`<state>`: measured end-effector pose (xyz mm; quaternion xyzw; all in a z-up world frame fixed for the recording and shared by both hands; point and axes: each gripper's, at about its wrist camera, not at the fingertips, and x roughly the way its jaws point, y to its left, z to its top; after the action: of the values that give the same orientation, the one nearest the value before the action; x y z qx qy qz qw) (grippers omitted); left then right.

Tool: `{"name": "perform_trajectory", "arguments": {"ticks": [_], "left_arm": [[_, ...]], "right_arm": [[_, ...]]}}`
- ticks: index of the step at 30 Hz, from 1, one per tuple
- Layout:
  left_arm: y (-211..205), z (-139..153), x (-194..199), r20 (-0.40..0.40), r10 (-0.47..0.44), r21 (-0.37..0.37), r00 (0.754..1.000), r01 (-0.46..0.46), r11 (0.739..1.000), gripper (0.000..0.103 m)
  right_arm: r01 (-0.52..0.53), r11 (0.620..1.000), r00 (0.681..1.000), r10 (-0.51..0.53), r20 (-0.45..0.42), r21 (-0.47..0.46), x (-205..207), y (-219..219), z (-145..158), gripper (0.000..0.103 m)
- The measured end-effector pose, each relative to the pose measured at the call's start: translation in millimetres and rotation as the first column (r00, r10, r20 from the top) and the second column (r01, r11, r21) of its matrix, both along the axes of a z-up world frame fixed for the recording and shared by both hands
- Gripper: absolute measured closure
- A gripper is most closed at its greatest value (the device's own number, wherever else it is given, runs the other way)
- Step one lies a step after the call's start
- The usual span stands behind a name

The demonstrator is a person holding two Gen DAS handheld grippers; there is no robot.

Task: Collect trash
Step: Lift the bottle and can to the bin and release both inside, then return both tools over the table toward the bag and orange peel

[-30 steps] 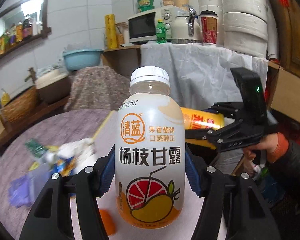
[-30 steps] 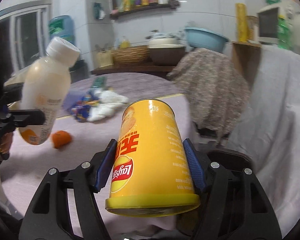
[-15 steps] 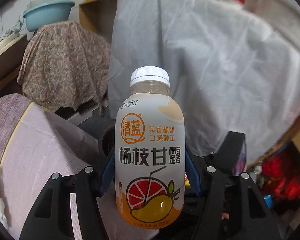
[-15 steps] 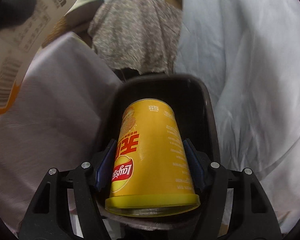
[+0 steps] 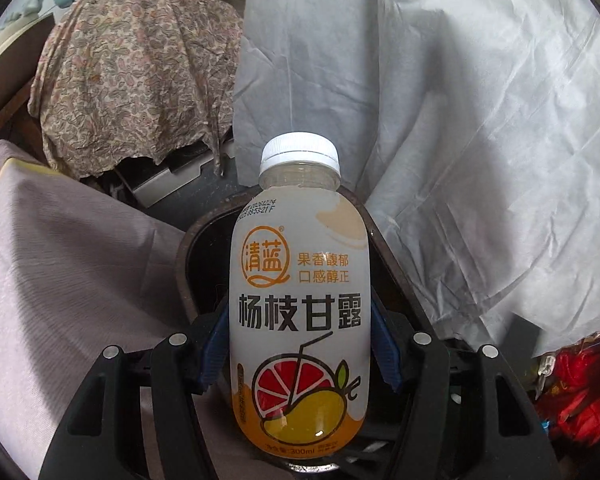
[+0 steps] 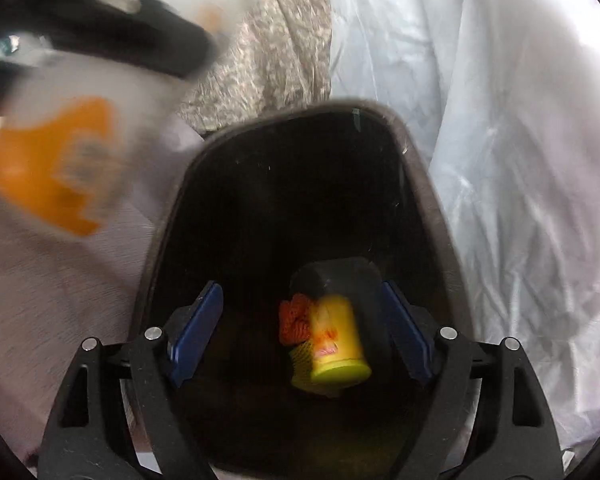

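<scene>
My left gripper (image 5: 298, 350) is shut on a white and orange juice bottle (image 5: 298, 320) with a white cap, held upright above the dark trash bin (image 5: 188, 264). In the right wrist view my right gripper (image 6: 300, 332) is open and empty over the same black bin (image 6: 420, 184). The yellow chip can (image 6: 336, 340) lies inside the bin beside an orange scrap (image 6: 294, 320). The juice bottle (image 6: 56, 160) and left gripper show blurred at the upper left of that view.
A white sheet (image 5: 440, 120) hangs behind and right of the bin. A patterned cloth (image 5: 136, 80) covers something at the back left. The mauve tablecloth edge (image 5: 60, 272) lies left of the bin. Red packaging (image 5: 576, 392) sits at the lower right.
My right gripper has opened and the yellow chip can has dropped into the bin. My left gripper has carried the juice bottle closer over the bin.
</scene>
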<state>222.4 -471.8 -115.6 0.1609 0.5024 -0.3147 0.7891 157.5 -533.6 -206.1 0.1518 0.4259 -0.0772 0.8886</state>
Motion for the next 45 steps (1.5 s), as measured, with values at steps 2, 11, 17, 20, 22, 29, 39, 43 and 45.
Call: {"name": "perform_trajectory", "arguments": {"ticks": [2, 11, 17, 20, 22, 29, 39, 43, 45], "left_arm": [[-5.7, -8.8, 1.7, -0.003, 0.010, 0.020, 1.000, -0.010, 1.000, 0.042], [-23.2, -71.4, 10.2, -0.164, 0.031, 0.132, 0.986, -0.009, 0.991, 0.042], [-28.1, -111.2, 8.4, -0.239, 0.021, 0.218, 0.971, 0.032, 0.975, 0.042], [-27.8, -110.4, 8.6, -0.226, 0.017, 0.242, 0.974, 0.039, 0.969, 0.037], [-27.5, -99.0, 8.9, -0.206, 0.024, 0.219, 0.978, 0.022, 0.976, 0.020], [-18.3, -24.4, -7.6, -0.102, 0.011, 0.095, 0.995, -0.001, 0.995, 0.019], [154.0, 121.8, -84.3, 0.288, -0.013, -0.166, 0.958, 0.063, 0.984, 0.006], [245.5, 124.7, -98.5, 0.358, 0.064, -0.177, 0.931, 0.000, 0.984, 0.006], [292.1, 125.8, -103.3, 0.376, 0.124, -0.185, 0.918, -0.057, 0.981, 0.006]], "right_arm": [[0.002, 1.000, 0.999, -0.001, 0.035, -0.007, -15.7, 2.2, 8.9, 0.023], [0.099, 0.991, 0.989, -0.088, 0.120, -0.085, -84.9, 5.5, 23.7, 0.018], [0.130, 0.990, 0.983, -0.121, 0.138, -0.058, -106.6, -4.4, 21.8, 0.018], [0.139, 0.988, 0.980, -0.129, 0.150, -0.063, -111.2, -9.0, 21.4, 0.016], [0.156, 0.985, 0.979, -0.144, 0.146, -0.073, -112.4, -12.6, 22.6, 0.016], [0.223, 0.968, 0.962, -0.201, 0.183, -0.115, -119.8, -15.1, 46.2, 0.016], [0.072, 0.992, 0.961, -0.042, 0.273, -0.100, -94.7, 62.2, 109.8, 0.016], [-0.093, 0.992, 0.948, 0.113, 0.296, -0.080, -75.2, 119.1, 138.8, 0.015], [-0.184, 0.980, 0.931, 0.197, 0.306, -0.073, -69.2, 147.6, 151.8, 0.014]]}}
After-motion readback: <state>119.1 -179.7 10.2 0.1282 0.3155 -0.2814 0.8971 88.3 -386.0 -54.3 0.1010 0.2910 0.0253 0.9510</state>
